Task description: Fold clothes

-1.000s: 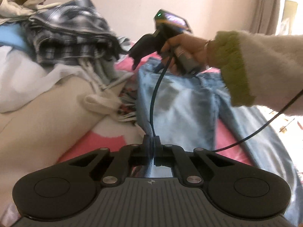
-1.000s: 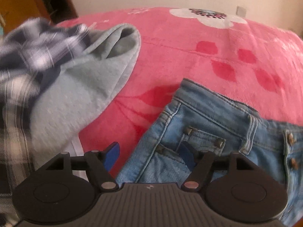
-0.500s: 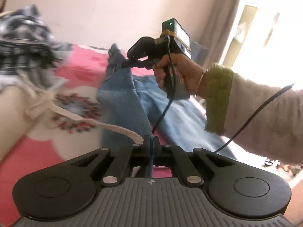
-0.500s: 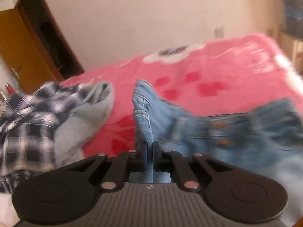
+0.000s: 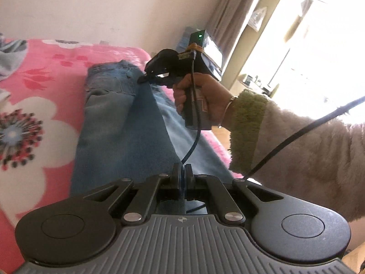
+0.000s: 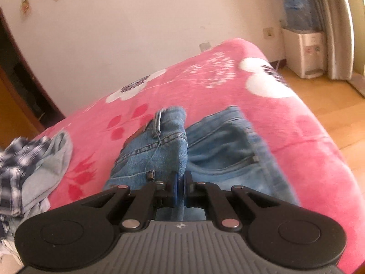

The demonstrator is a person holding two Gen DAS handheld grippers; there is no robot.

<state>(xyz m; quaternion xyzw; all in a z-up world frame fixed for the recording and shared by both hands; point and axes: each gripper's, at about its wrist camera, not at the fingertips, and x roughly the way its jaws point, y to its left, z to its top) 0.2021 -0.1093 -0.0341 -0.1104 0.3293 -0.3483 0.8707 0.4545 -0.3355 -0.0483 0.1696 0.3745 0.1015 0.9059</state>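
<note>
Light blue jeans [image 5: 118, 123] lie on the pink flowered blanket [image 5: 41, 84]. My left gripper [image 5: 182, 171] is shut on a fold of one jeans leg near me. My right gripper [image 5: 146, 78], held in a hand with a fluffy sleeve, is shut on the waistband edge farther away. In the right wrist view my right gripper [image 6: 180, 178] pinches the jeans [image 6: 159, 153] at the waist and lifts a ridge of denim above the blanket [image 6: 273, 123]. The other half of the jeans, with its pocket, lies flat to the right.
A pile of plaid and grey clothes [image 6: 29, 164] lies at the blanket's left. The bed edge drops to a wooden floor [image 6: 337, 109] on the right. A white water dispenser [image 6: 303, 50] stands by the wall and curtain.
My right gripper went from open over the waistband to shut on it, and lifted it. Both grippers carried the jeans edge to the right, away from the clothes pile.
</note>
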